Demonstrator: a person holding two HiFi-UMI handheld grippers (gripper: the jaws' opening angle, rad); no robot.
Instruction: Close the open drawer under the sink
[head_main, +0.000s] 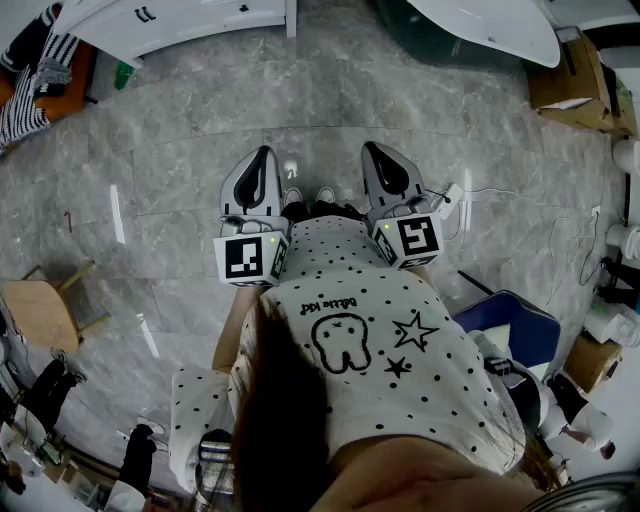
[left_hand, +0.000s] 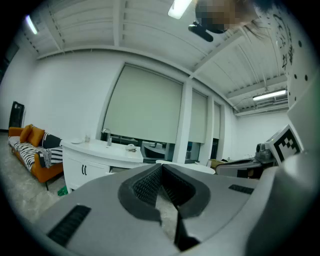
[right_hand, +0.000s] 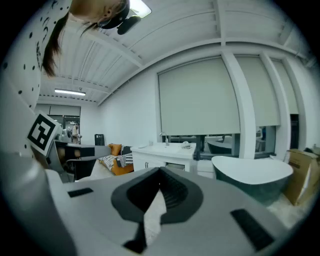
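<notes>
The white sink cabinet (head_main: 175, 25) stands far off at the top left of the head view, across the grey marble floor. In the left gripper view the sink cabinet (left_hand: 97, 157) is small and distant, with a tap on its counter; the sink cabinet (right_hand: 165, 155) also shows beyond the right jaws. Its drawer is too small to make out. My left gripper (head_main: 263, 155) and right gripper (head_main: 373, 150) are held side by side in front of the person's body, pointing at the floor ahead. Both are shut and empty, the left gripper (left_hand: 161, 169) and right gripper (right_hand: 160, 174) with tips meeting.
A white bathtub (head_main: 490, 25) with a dark outer shell lies at the top right. An orange sofa (head_main: 40, 75) with a striped cushion is at the far left, cardboard boxes (head_main: 575, 75) at the right, a small wooden stool (head_main: 45, 310) at the lower left.
</notes>
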